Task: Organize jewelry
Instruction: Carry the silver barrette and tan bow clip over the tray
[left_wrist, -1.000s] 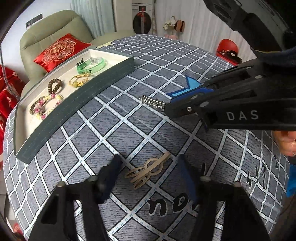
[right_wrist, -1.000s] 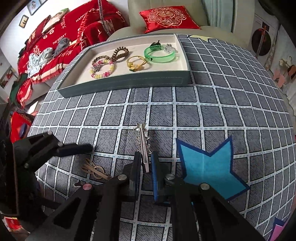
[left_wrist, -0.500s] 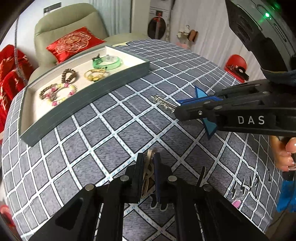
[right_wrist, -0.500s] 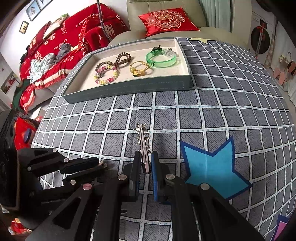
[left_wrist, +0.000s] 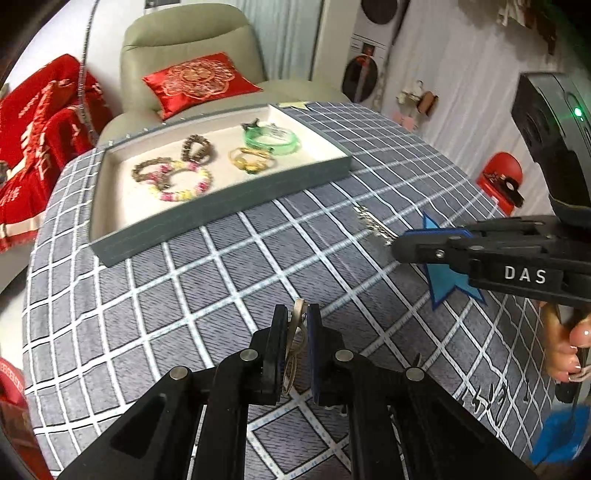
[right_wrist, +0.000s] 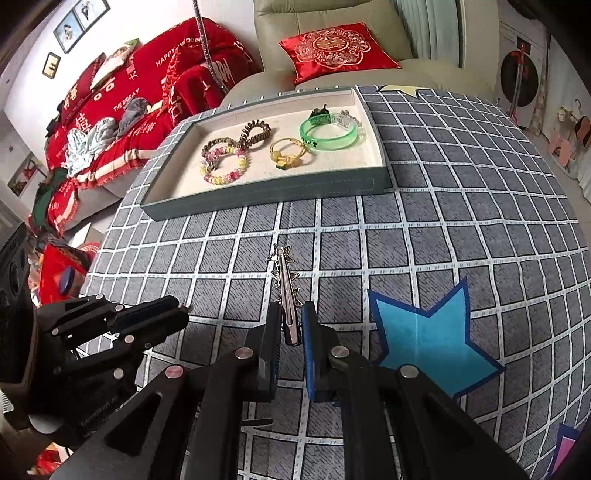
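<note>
My left gripper is shut on a beige looped hair clip, held just above the grey checked cloth. My right gripper is shut on a silver star hair clip, whose spiked end sticks out past the fingertips. In the left wrist view the right gripper reaches in from the right with the silver clip at its tip. Beyond both lies a grey tray holding a green bangle, a gold bracelet, a pastel bead bracelet and dark coiled bands.
A blue star patch marks the cloth right of the right gripper. Behind the tray stand a beige armchair with a red cushion and a sofa with red blankets. A hand grips the right tool.
My left gripper closed on the beige clip lying on the cloth, then lifted it and rolled, bringing the tray more into view. The right gripper kept its hold on the silver clip, nearly still.
</note>
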